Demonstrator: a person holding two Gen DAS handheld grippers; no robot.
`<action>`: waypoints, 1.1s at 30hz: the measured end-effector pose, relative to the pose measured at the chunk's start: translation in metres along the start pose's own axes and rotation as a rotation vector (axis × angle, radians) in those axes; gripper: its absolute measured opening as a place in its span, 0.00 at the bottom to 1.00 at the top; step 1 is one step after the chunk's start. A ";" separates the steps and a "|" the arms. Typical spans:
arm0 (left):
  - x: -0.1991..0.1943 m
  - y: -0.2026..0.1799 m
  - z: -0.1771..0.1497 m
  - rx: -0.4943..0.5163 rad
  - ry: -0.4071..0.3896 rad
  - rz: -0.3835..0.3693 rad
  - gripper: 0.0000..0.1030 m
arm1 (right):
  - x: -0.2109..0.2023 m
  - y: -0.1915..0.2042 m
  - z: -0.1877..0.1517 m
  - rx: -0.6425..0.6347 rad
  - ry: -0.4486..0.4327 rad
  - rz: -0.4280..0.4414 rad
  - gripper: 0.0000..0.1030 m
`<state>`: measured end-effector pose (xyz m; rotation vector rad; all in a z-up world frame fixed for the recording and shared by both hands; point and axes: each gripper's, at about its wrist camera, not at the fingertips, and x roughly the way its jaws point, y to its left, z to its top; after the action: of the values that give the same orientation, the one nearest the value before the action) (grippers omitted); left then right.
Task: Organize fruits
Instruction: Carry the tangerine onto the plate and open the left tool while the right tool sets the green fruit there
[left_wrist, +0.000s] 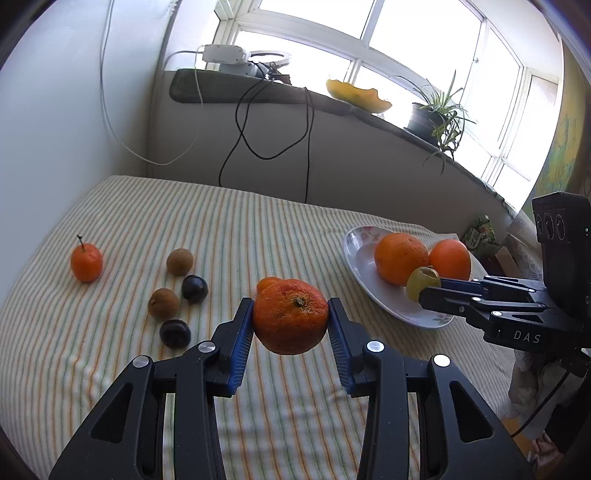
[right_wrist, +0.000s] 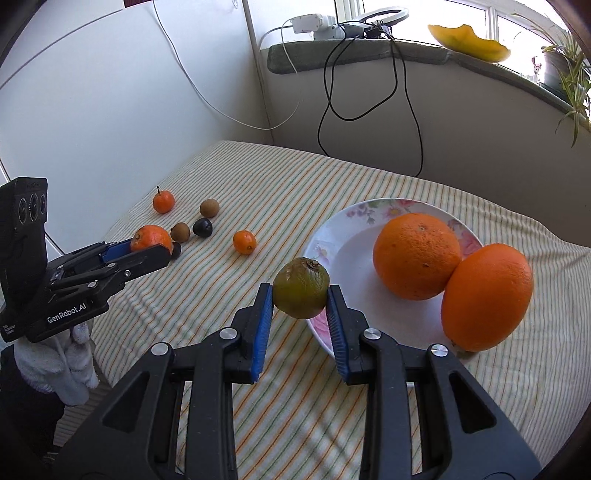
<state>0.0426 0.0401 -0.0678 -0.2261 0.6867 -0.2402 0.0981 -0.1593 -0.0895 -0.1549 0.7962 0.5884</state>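
The left gripper (left_wrist: 290, 321) is clamped on a mandarin (left_wrist: 290, 320), its blue pads pressing both sides, and holds it clear above the striped cloth (left_wrist: 258, 229), on the near-left side of the flowered plate (left_wrist: 356, 258). The mandarin is deep orange with a rough, pitted skin and a dark stem scar facing up. The right gripper (right_wrist: 300, 295) is closed on a kiwi (right_wrist: 301, 288), held just over the near-left rim of the plate. The kiwi is dull olive-green, smooth, with a dry brown tip on top.

The left wrist view alone shows both dark plums (left_wrist: 194, 288) (left_wrist: 175, 333) in full, well left of the plate, with two brown kiwis (left_wrist: 180, 261) (left_wrist: 163, 303) beside them and a stalked tangerine (left_wrist: 86, 262) farthest from the plate. A small tangerine (left_wrist: 266, 283) peeks out just behind the held mandarin, mostly hidden there.

The right wrist view shows that small tangerine in full, lying on the cloth left of the plate. It also shows the plate's pink flower print and its two big oranges (right_wrist: 417, 256) (right_wrist: 487, 297), touching each other; the right-hand one overhangs the plate's near-right rim. In this view the nearer plum is half hidden behind the left gripper, under which a white-gloved hand (right_wrist: 62, 354) shows.
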 end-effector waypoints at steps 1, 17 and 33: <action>0.003 -0.004 0.001 0.007 0.002 -0.009 0.37 | -0.002 -0.004 -0.001 0.007 -0.001 -0.004 0.30; 0.051 -0.058 0.023 0.095 0.034 -0.096 0.37 | -0.010 -0.041 -0.015 0.068 -0.001 -0.042 0.30; 0.084 -0.074 0.034 0.133 0.077 -0.113 0.37 | 0.007 -0.046 -0.012 0.073 0.015 -0.022 0.30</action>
<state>0.1170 -0.0500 -0.0718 -0.1292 0.7317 -0.4031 0.1196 -0.1991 -0.1068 -0.1017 0.8281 0.5370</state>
